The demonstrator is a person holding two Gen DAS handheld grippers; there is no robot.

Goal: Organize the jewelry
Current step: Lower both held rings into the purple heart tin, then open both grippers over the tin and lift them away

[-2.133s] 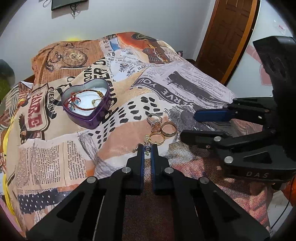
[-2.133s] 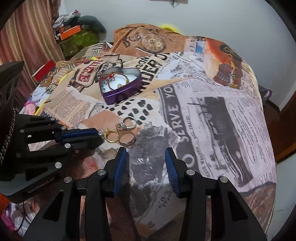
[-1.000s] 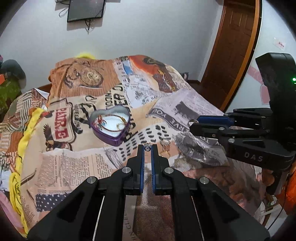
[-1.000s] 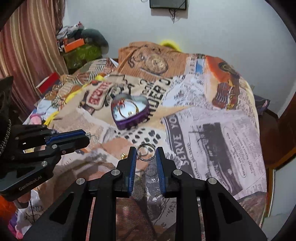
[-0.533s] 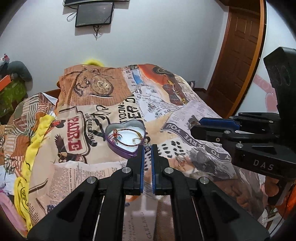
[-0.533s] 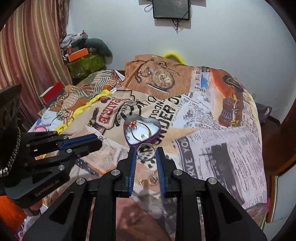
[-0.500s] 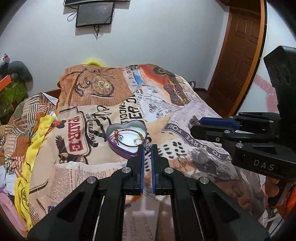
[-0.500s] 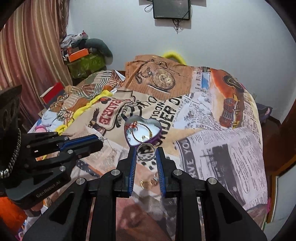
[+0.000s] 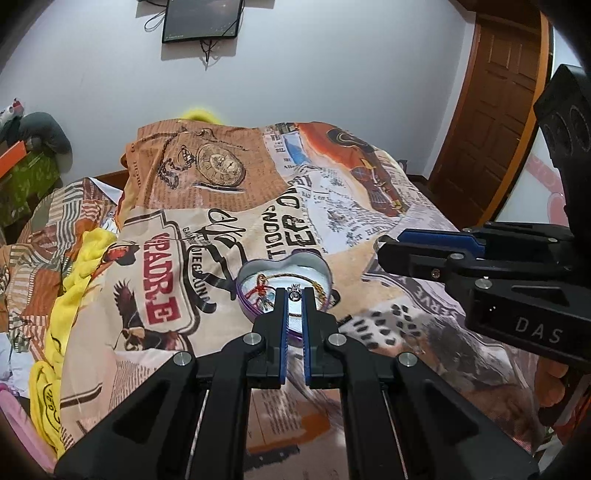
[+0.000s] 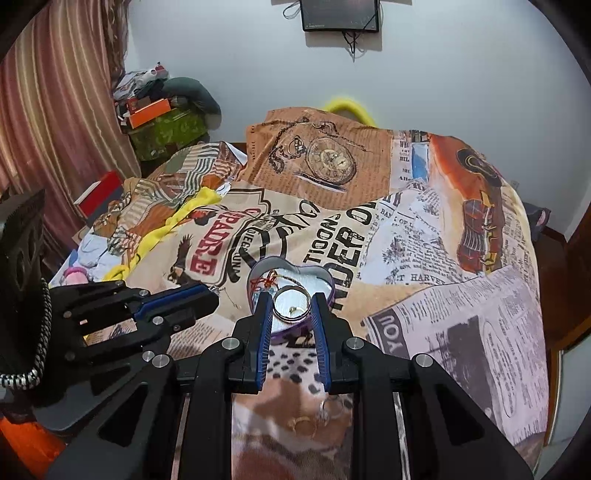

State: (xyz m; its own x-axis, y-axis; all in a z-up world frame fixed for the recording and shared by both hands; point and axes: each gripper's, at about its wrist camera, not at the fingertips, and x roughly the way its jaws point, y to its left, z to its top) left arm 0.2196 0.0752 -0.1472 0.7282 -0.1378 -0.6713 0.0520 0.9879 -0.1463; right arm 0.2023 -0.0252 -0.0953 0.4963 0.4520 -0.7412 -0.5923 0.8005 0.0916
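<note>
A purple heart-shaped tin [image 9: 321,267] sits open on the printed bedspread and holds a gold chain and red threads; it also shows in the right wrist view [image 10: 327,277]. My left gripper [image 9: 294,295] is shut on a small silver charm [image 9: 294,295] and holds it above the tin's near edge. My right gripper [image 10: 291,304] is shut on a silver ring [image 10: 291,305] held over the tin. Each gripper shows in the other's view: the right one [image 9: 384,247], the left one [image 10: 212,295]. Several gold rings [image 10: 314,419] lie on the bed below my right gripper.
The bedspread [image 9: 229,221] has patchwork newspaper print. A yellow cloth [image 9: 74,273] lies along its left side. A wooden door [image 9: 495,103] stands at the right. A screen [image 10: 340,14] hangs on the wall. Boxes and clothes [image 10: 159,114] are piled by the curtain.
Both grippers took jewelry off the bed, rose and moved forward; the heart tin now lies right under their fingertips. The left holds the charm, the right the ring.
</note>
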